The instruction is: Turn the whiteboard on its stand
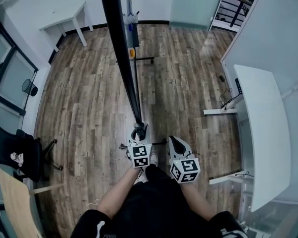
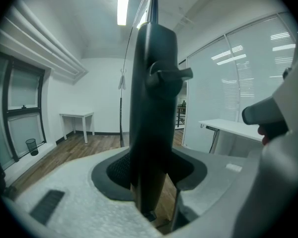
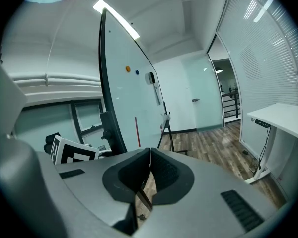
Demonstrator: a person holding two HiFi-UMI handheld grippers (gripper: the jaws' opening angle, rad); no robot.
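Observation:
From the head view the whiteboard [image 1: 120,48] shows edge-on, a long dark line running from the top of the picture down to my left gripper [image 1: 139,132]. In the left gripper view its dark upright frame post [image 2: 154,108] stands between the pads, and the left gripper [image 2: 151,167] is shut on it. My right gripper [image 1: 175,144] hangs just right of the left one, apart from the board. Its pads meet with nothing between them [image 3: 150,170]. The right gripper view shows the whiteboard's pale face [image 3: 131,98] on the left, with two small magnets on it.
The stand's foot [image 1: 141,58] lies on the wood floor beyond the board. A long white desk [image 1: 260,133] runs along the right, with cables [image 1: 227,100] beside it. A small white table [image 1: 64,19] stands far left, a black chair [image 1: 15,152] at near left.

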